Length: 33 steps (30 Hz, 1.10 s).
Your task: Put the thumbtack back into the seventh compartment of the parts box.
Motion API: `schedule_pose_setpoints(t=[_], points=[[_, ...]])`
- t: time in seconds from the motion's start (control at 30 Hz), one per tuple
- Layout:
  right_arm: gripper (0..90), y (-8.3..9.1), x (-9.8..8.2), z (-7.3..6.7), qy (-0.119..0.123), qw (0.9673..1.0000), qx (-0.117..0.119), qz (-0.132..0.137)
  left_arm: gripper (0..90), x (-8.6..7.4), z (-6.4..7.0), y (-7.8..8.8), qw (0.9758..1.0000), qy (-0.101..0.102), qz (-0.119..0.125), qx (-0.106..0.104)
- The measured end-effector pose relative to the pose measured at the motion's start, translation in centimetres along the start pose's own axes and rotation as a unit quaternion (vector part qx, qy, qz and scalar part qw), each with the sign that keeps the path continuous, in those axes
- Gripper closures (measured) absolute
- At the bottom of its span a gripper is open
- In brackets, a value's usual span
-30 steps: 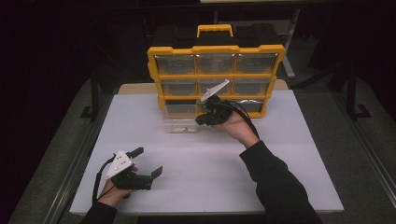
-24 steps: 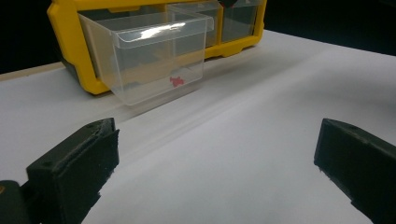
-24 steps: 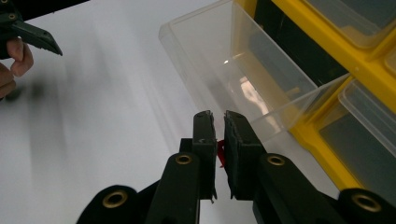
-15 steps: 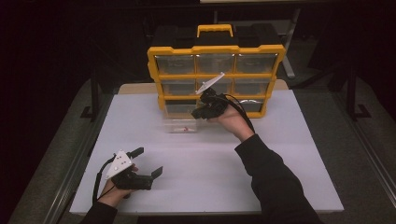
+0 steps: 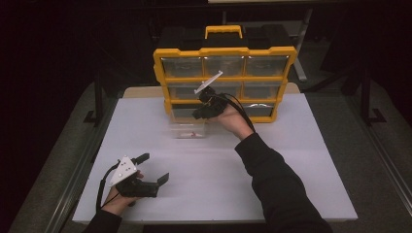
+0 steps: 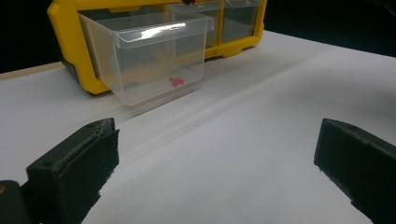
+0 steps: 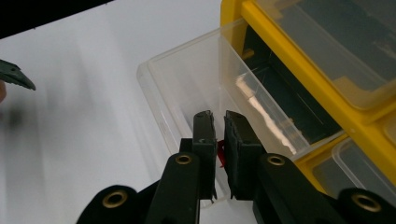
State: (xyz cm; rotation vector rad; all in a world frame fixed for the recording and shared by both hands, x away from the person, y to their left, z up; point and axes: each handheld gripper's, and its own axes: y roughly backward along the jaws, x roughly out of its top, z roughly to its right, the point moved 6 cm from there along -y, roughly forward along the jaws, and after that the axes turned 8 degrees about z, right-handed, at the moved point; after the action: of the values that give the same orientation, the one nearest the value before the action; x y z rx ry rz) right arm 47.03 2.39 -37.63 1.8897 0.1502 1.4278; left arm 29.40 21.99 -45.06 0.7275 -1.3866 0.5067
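The table (image 5: 301, 160) carried a white top that covered nearly all of it; a strip of bare light wood showed along the far edge. A yellow organiser (image 5: 224, 77) with three rows of clear drawers stood upright on the far middle of the top. A clear drawer (image 5: 187, 130), pulled out of the organiser's bottom left bay, rested on the surface just in front, with a small red item (image 6: 176, 81) inside.

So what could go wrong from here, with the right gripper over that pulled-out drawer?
The right gripper has its jaws nearly shut above the small red piece in the clear drawer; whether they grip it is unclear, so it may stay behind or drop. The drawer sticks far out of the yellow cabinet, so a bump could tip it out. The left gripper rests open, too far to steady it.
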Motion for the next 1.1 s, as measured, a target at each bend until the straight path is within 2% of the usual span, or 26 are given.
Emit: schedule_pose_setpoints(t=[0.07,0.17,0.23,0.43,0.63,0.87,0.97,1.03,1.1], points=[[82.4,-0.5,-0.2,0.3,0.005,1.0,-0.003,-0.006,0.0,0.0,0.0,0.0,1.0,-0.002,0.0,-0.001],[82.4,-1.1,-0.4,0.4,-0.006,0.9999,0.0,-0.011,0.0,0.0,0.0,0.0,1.0,-0.003,-0.001,-0.001],[82.4,-1.6,-0.6,0.8,0.002,0.9998,-0.003,-0.019,0.0,0.0,0.0,0.0,1.0,-0.001,-0.001,-0.001],[82.3,-2.5,-0.8,0.9,-0.001,0.9995,-0.002,-0.032,0.0,0.0,0.0,0.0,1.0,-0.002,0.0,-0.001],[81.8,-2.8,-0.9,1.1,0.007,0.9994,-0.004,-0.033,0.0,0.0,0.0,0.0,1.0,-0.003,0.0,-0.002],[78.2,-2.7,-0.9,1.1,0.005,0.9994,-0.004,-0.034,0.0,0.0,0.0,0.0,1.0,-0.003,0.0,-0.001],[80.6,-2.5,-0.8,1.1,0.003,0.9995,-0.005,-0.03,0.0,0.0,0.0,0.1,1.0,-0.002,-0.001,0.0],[84.7,-2.3,-0.6,1.1,0.007,0.9997,-0.003,-0.022,0.0,0.0,0.0,0.1,1.0,-0.001,0.0,0.001],[88.6,-2.0,-0.5,0.7,0.0,0.9997,0.0,-0.023,0.0,0.0,0.0,0.2,1.0,-0.001,0.0,0.001]])
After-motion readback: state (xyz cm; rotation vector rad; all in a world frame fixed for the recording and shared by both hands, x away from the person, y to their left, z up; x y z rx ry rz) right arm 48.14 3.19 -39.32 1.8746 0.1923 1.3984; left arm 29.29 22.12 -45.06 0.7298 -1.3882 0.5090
